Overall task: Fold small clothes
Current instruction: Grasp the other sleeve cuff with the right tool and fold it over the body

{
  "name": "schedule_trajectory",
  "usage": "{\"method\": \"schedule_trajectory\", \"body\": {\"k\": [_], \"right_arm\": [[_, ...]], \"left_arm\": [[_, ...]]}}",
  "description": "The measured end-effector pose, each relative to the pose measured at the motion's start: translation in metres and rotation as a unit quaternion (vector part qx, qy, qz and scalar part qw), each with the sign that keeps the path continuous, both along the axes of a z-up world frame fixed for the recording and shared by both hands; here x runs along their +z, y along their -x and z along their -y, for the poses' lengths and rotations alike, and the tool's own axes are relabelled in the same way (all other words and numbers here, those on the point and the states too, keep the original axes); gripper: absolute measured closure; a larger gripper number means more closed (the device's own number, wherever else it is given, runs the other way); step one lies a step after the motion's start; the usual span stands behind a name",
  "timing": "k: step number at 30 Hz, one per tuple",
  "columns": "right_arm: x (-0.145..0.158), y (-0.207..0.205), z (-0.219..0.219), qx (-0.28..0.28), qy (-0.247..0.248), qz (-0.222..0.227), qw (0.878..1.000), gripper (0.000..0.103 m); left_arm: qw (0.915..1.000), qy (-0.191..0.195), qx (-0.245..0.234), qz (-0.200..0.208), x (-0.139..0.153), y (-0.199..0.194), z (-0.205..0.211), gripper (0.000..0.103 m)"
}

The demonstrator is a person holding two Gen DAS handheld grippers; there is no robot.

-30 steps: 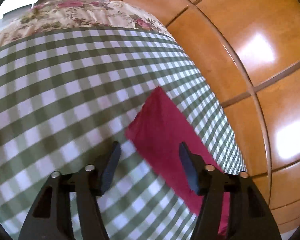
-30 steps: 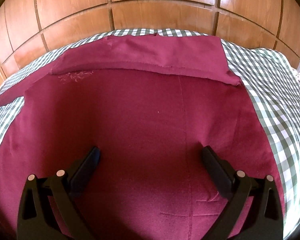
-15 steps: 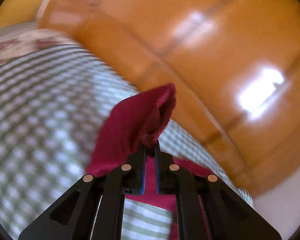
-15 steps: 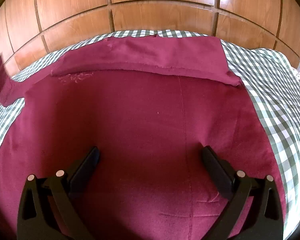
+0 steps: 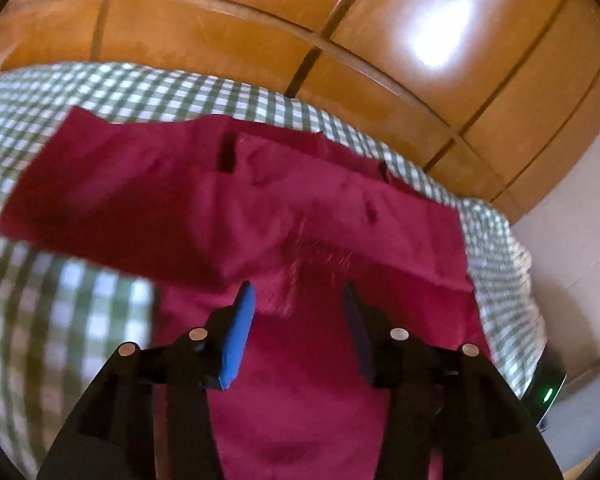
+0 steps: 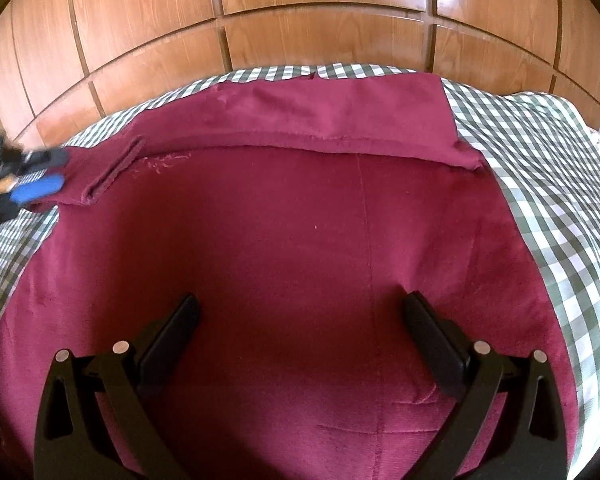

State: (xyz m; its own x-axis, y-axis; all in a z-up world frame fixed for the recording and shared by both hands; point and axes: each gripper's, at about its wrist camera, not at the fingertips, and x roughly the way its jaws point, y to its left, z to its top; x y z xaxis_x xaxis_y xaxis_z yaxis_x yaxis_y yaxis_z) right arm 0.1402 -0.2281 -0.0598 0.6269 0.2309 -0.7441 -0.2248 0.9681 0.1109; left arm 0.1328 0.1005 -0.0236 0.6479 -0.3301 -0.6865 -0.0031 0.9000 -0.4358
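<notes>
A dark red garment [image 6: 300, 248] lies spread on a green-and-white checked cloth [image 6: 540, 168]. Its far edge is folded over as a band [image 6: 332, 116]. A sleeve at the left is folded in onto the body [image 6: 100, 172]; in the left wrist view it lies as a wide flap [image 5: 132, 200]. My left gripper [image 5: 300, 320] is open just above the garment, holding nothing; it also shows at the left edge of the right wrist view [image 6: 32, 176]. My right gripper [image 6: 300, 336] is open wide, low over the garment's near half.
Wooden panelled doors [image 6: 320, 12] stand right behind the table. The checked cloth shows around the garment on the left [image 5: 80, 92] and right. A white wall and a dark device with a green light [image 5: 548, 394] are at the right of the left wrist view.
My left gripper shut on the sleeve tip, lifted it, carried it inward over the garment, then opened and let it go. The sleeve now lies folded in. My right gripper has stayed still.
</notes>
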Motion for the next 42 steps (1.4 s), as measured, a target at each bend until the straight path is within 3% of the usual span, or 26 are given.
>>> {"method": "schedule_trajectory", "body": {"k": [4, 5, 7, 11, 15, 18, 20, 22, 29, 31, 34, 39, 42], "right_arm": [[0.007, -0.004, -0.008, -0.006, 0.018, -0.020, 1.000, 0.002], [0.011, -0.007, -0.010, -0.006, 0.006, -0.027, 1.000, 0.006], [0.026, -0.011, -0.020, 0.017, -0.066, -0.038, 0.997, 0.017], [0.045, -0.034, -0.067, 0.073, -0.120, -0.057, 0.988, 0.036], [0.039, -0.076, -0.135, 0.117, -0.143, -0.117, 0.976, 0.040], [0.026, -0.100, -0.177, 0.127, -0.129, -0.153, 0.972, 0.063], [0.026, -0.105, -0.197, 0.139, -0.093, -0.144, 0.975, 0.089], [0.039, -0.106, -0.206, 0.153, -0.065, -0.120, 0.979, 0.095], [0.134, -0.102, -0.163, 0.153, -0.097, 0.013, 0.983, 0.096], [0.151, -0.103, -0.147, 0.143, -0.102, 0.035, 0.984, 0.096], [0.172, -0.110, -0.114, 0.118, -0.102, 0.071, 0.985, 0.096], [0.173, -0.117, -0.047, 0.055, -0.090, 0.095, 0.990, 0.096], [0.139, -0.131, 0.000, -0.008, -0.075, 0.066, 0.995, 0.096]], "left_arm": [[0.9977, -0.058, 0.035, 0.003, -0.005, 0.035, -0.013, 0.059], [0.9963, -0.071, 0.048, 0.003, -0.006, 0.046, -0.018, 0.059], [0.9929, -0.088, 0.080, 0.000, -0.011, 0.064, -0.037, 0.059], [0.9882, -0.080, 0.130, -0.013, -0.016, 0.076, -0.067, 0.059], [0.9856, -0.073, 0.151, -0.021, -0.019, 0.081, -0.083, 0.057], [0.9850, -0.062, 0.160, -0.021, -0.018, 0.081, -0.088, 0.049], [0.9844, -0.062, 0.163, -0.021, -0.018, 0.080, -0.089, 0.049], [0.9833, -0.068, 0.167, -0.023, -0.019, 0.075, -0.087, 0.039], [0.9814, -0.071, 0.176, -0.029, -0.022, 0.050, -0.080, 0.038], [0.9804, -0.075, 0.180, -0.028, -0.020, 0.036, -0.076, 0.032], [0.9787, -0.083, 0.185, -0.033, -0.020, 0.012, -0.071, 0.032], [0.9695, -0.124, 0.203, -0.057, -0.028, -0.029, -0.067, 0.032], [0.9670, -0.133, 0.202, -0.079, -0.041, -0.038, -0.068, 0.032]]}}
